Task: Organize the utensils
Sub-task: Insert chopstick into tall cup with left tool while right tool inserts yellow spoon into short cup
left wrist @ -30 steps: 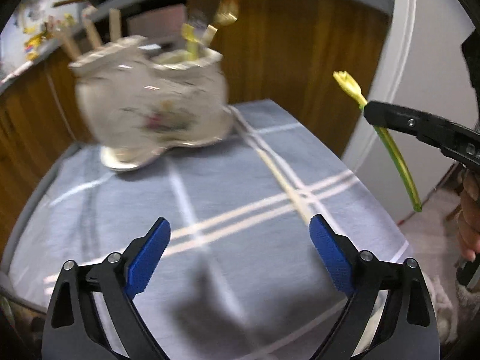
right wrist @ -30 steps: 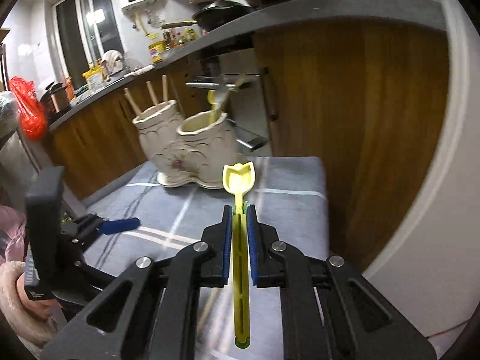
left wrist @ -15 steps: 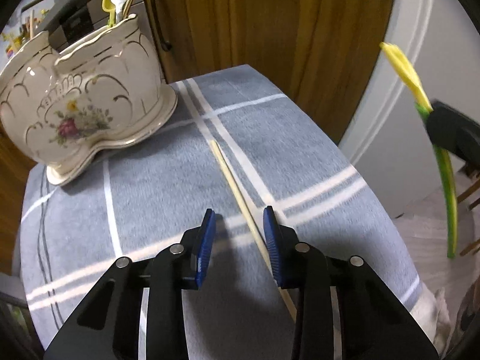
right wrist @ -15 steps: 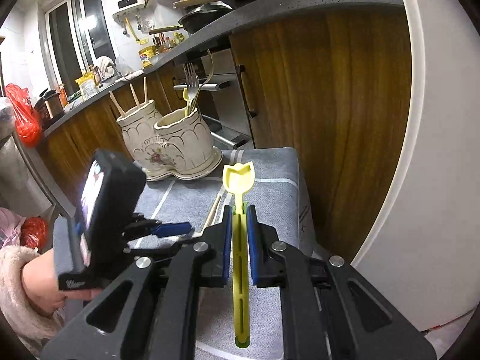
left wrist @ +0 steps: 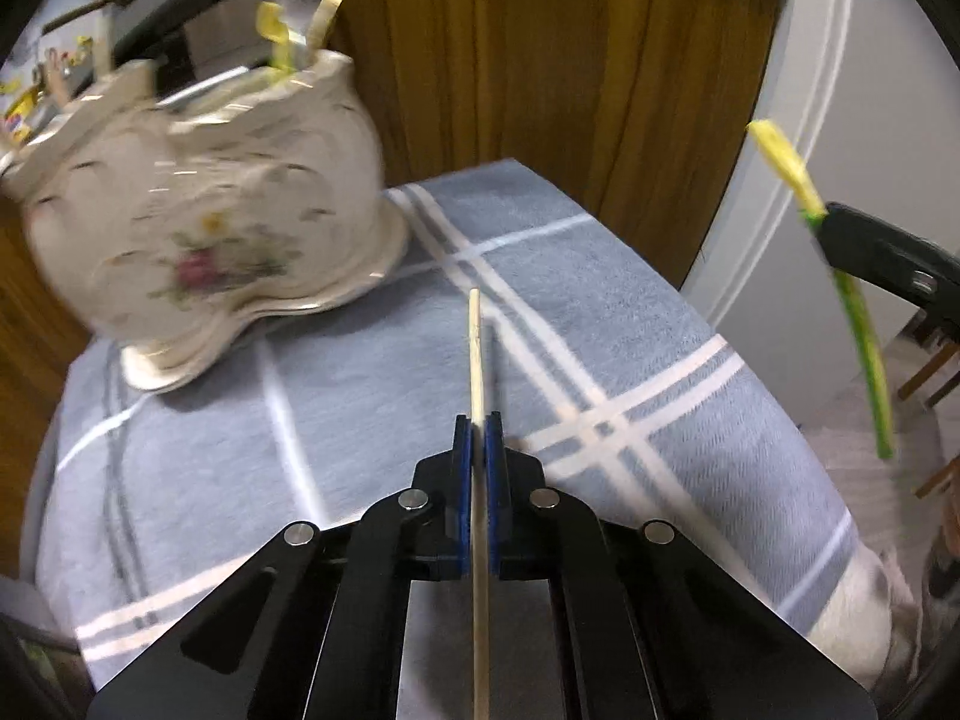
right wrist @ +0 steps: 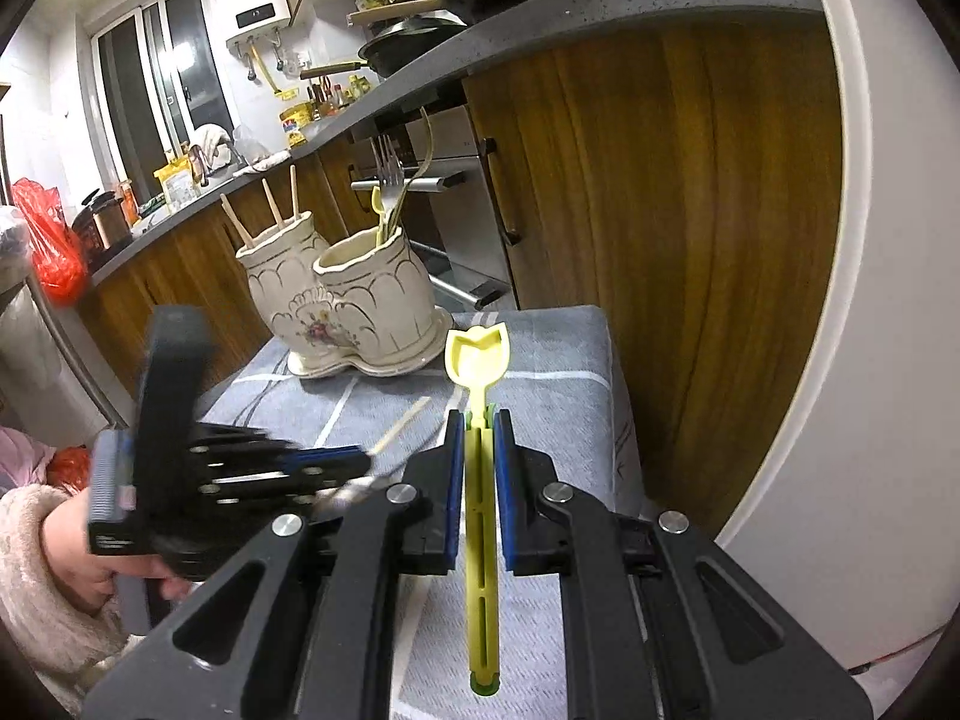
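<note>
The left tool [left wrist: 478, 420] has just snapped shut on the chopstick [left wrist: 476, 354], seemingly lifting it. The right tool [right wrist: 478, 414] grips a yellow spoon [right wrist: 478, 354]; holder [right wrist: 348, 294] stands ahead.

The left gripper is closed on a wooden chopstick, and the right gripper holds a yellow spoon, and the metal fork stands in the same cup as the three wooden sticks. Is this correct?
One detail is wrong. In the right wrist view the metal fork stands in the nearer cup, while the three wooden sticks stand in the farther cup. The rest is correct.
</note>
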A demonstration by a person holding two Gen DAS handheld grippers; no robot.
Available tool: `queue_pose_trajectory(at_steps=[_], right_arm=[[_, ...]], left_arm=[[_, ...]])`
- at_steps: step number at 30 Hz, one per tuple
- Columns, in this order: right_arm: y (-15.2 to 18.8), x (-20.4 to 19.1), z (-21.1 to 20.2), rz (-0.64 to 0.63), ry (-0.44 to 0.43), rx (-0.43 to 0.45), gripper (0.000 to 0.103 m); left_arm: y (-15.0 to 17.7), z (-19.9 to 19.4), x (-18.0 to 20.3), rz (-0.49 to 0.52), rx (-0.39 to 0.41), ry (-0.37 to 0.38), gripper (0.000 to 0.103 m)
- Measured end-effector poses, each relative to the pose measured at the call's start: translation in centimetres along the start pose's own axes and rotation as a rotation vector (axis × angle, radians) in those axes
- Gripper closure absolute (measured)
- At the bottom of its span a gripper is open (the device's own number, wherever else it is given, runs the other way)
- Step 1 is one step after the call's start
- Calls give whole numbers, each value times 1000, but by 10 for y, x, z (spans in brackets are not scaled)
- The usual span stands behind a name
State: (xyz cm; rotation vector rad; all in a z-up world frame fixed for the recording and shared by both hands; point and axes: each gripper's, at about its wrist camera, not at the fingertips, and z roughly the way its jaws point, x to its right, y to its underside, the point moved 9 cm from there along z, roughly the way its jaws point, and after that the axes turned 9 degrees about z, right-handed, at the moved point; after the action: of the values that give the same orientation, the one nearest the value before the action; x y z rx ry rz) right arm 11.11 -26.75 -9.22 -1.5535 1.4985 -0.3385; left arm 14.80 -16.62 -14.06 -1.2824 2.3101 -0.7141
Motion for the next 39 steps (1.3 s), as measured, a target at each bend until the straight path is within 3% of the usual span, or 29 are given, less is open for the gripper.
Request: queue_pose_trajectory(at_steps=[4, 13, 20, 26, 32, 35, 39], right_arm=[[-19, -17, 11, -18, -21, 32, 93], [-82, -66, 48, -46, -142, 153, 93], [-138, -97, 85, -20, -196, 259, 93], [-159, -121, 113, -12, -266, 301, 93], [-158, -129, 131, -56, -243, 351, 93], [-149, -126, 141, -83, -216, 343, 93], [-133, -126, 145, -115, -211, 319, 93]], left_arm=[[-7, -39, -28, -60, 109, 14, 98], [-65, -133, -106, -111, 428, -85, 98], [-128, -139, -160, -195, 597, -138, 98], [-158, -128, -182, -225, 679, -208, 98], [-167, -126, -194, -210, 765, -309, 98], [-164, -115, -195, -196, 755, -342, 98], [-150, -103, -195, -201, 723, -308, 98]])
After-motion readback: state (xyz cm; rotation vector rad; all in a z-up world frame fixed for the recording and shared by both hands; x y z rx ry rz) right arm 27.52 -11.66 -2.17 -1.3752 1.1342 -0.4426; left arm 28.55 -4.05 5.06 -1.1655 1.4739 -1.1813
